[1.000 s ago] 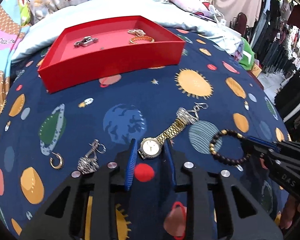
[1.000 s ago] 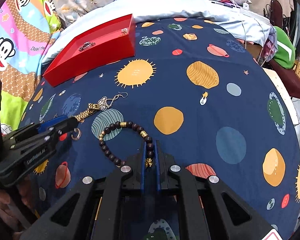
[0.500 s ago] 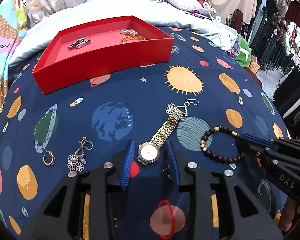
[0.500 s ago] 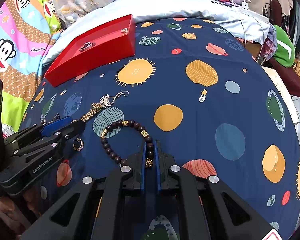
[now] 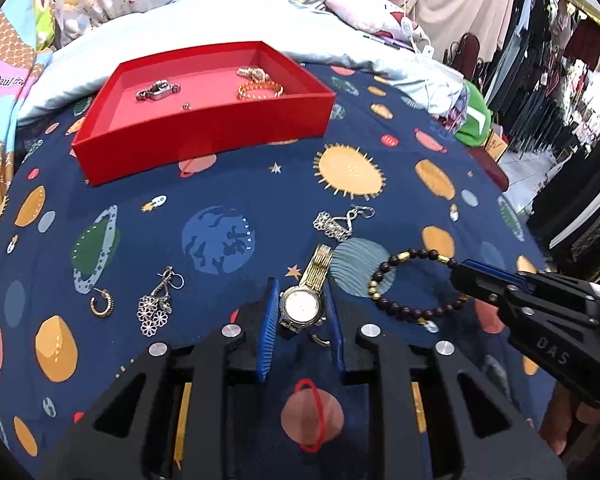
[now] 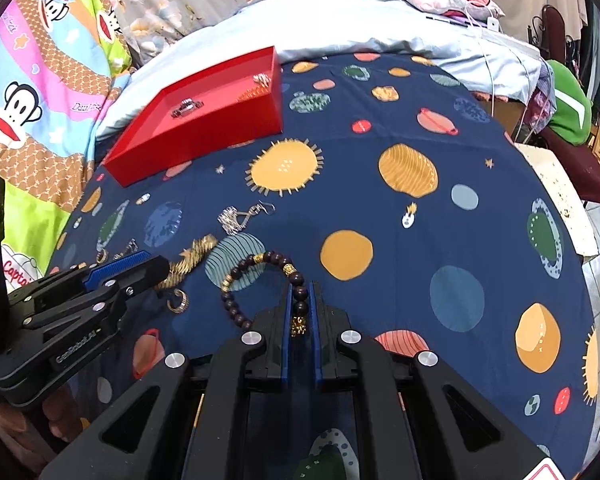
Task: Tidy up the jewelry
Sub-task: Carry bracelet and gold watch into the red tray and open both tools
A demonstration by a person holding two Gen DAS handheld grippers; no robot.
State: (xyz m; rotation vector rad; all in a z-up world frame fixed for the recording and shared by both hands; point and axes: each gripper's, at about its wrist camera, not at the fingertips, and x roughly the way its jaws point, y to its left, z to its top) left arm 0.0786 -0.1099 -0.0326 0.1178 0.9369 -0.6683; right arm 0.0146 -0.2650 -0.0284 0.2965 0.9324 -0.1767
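Observation:
A gold watch (image 5: 300, 305) lies on the navy planet-print cloth, its face between the blue pads of my left gripper (image 5: 300, 292). The jaws are closing and the pads touch its case. The gold strap (image 6: 188, 266) looks blurred in the right wrist view. My right gripper (image 6: 302, 288) is shut on a dark bead bracelet (image 6: 236, 312), whose loop rests on the cloth. That bracelet (image 5: 416, 313) and the right gripper (image 5: 460, 276) also appear at the right of the left wrist view. A red tray (image 5: 204, 140) stands at the far side.
The tray holds a silver piece (image 5: 158, 90), a gold bangle (image 5: 258, 90) and one more item. Loose on the cloth are a silver flower earring (image 5: 156, 308), a gold hoop (image 5: 100, 302), a silver earring (image 5: 336, 224) and a small hoop (image 6: 178, 302). Bedding lies behind; clothes hang at right.
My left gripper's jaws widened around the watch, then narrowed onto its case. The strap end has drawn away from the silver earring. The right gripper stays shut on the bracelet.

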